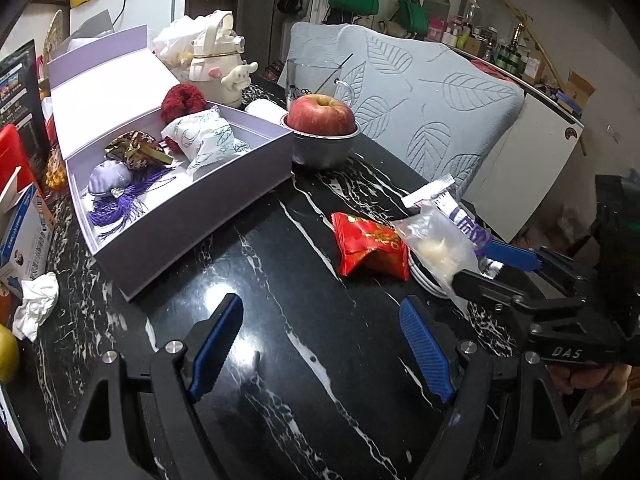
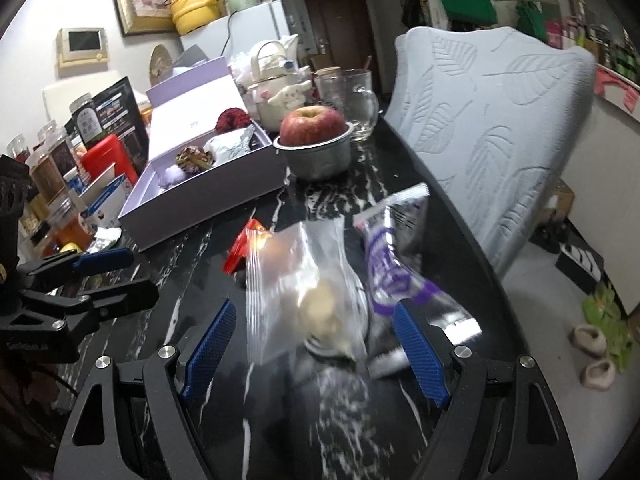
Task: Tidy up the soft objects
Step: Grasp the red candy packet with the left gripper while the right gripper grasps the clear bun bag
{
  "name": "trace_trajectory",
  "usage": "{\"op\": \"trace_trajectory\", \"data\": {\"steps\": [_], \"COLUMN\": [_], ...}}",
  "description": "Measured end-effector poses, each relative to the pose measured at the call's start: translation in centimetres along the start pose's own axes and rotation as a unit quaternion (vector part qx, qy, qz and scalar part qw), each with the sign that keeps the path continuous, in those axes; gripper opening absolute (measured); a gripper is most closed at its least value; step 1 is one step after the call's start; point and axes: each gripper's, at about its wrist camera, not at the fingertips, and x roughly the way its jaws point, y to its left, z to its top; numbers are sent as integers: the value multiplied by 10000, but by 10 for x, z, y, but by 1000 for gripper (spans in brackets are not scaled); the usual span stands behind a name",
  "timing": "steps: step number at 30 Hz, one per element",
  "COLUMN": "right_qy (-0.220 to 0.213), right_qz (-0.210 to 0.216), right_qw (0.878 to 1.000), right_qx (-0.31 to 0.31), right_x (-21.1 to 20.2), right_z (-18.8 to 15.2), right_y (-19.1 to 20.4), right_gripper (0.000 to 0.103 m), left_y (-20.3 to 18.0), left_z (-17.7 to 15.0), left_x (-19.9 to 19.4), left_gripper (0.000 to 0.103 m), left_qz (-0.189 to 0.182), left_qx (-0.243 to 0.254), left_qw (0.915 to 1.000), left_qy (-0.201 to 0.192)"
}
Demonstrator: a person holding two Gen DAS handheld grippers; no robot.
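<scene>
A: Right gripper [image 2: 312,356] — jaws wide, nothing pinched. The clear zip bag [image 2: 304,296] sits between the pads, but I see no pad pressing on it. Blurred there, so contact is a judgement.

B: Left one?

A: Left gripper [image 1: 320,344] — also wide, empty, over bare black marble table [image 1: 280,280]. It's on the near side of the lavender box [image 1: 192,216], well short of it.

B: Progress?

A: Partly done, I'd say. Inside the box: a purple tassel pouch [image 1: 112,180], a gold-brown sachet [image 1: 136,150], a white printed packet [image 1: 208,140], and a dark red fluffy thing [image 1: 182,102] at the far corner. Box lid stands open behind.

B: Left over?

A: Three soft packs out on the table, right of the box: red snack packet [image 1: 368,248], the clear bag just beside it and overlapping it in the right wrist view, then a purple-and-white sachet [image 2: 388,264] beyond that. A crumpled tissue [image 1: 36,304] lies left of the box; can't tell if it counts.

B: Bag orientation?

A: Long axis runs roughly away from the right gripper, toward the box side. Zip end far, pale lump of contents at the near end, close to the jaws. It lies flat-ish and a bit tilted.

B: The purple sachet?

A: Long axis roughly parallel to the bag's, white sealed end pointing away.
</scene>
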Motion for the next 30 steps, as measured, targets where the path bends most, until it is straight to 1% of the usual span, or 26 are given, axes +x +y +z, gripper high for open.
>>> {"op": "trace_trajectory", "data": {"steps": [4, 6, 10, 11, 12, 13, 15, 16, 17, 18, 22, 26, 30], "right_qy": [52, 163, 414, 447, 496, 489, 376, 343, 299, 236, 68, -79, -203], "right_qz": [112, 102, 47, 33, 8, -38, 20, 75, 153, 221, 244, 300, 99], "right_qw": [9998, 9994, 9987, 9985, 9982, 9982, 9988, 9990, 9992, 9993, 9995, 9994, 9997], "right_qx": [-182, -290, -292, -309, -331, -335, -302, -267, -231, -206, -192, -126, -26], "right_x": [13, 22, 40, 42, 45, 46, 41, 38, 34, 29, 13, -6, -28], "right_z": [10, 15, 17, 17, 16, 16, 16, 16, 16, 15, 14, 10, 4], "right_y": [4, 7, 7, 6, 7, 7, 5, 4, 3, 2, 3, -1, -10], "right_gripper": [82, 82, 82, 79, 66, 62, 53, 52, 45, 44, 42, 41, 41], "left_y": [3, 5, 6, 7, 7, 7, 9, 9, 9, 9, 3, -9, -23], "left_z": [4, 6, 10, 11, 11, 12, 12, 13, 13, 14, 15, 16, 21], "left_x": [5, 5, 5, 6, 6, 7, 9, 10, 11, 12, 15, 20, 31], "left_gripper": [81, 81, 81, 81, 81, 81, 81, 81, 81, 81, 81, 81, 81], "left_qz": [-43, -66, -52, -27, -13, -3, -14, -39, -92, -136, -237, -231, -243], "left_qx": [-26, -28, 2, 13, 16, 19, 0, -18, -44, -63, -37, 155, 391], "left_qw": [10000, 10000, 9999, 9999, 9999, 9999, 9999, 10000, 9999, 9999, 9997, 9996, 9989], "left_qy": [-21, -67, -140, -143, -142, -132, -106, -90, -69, -51, -16, -15, 36]}}
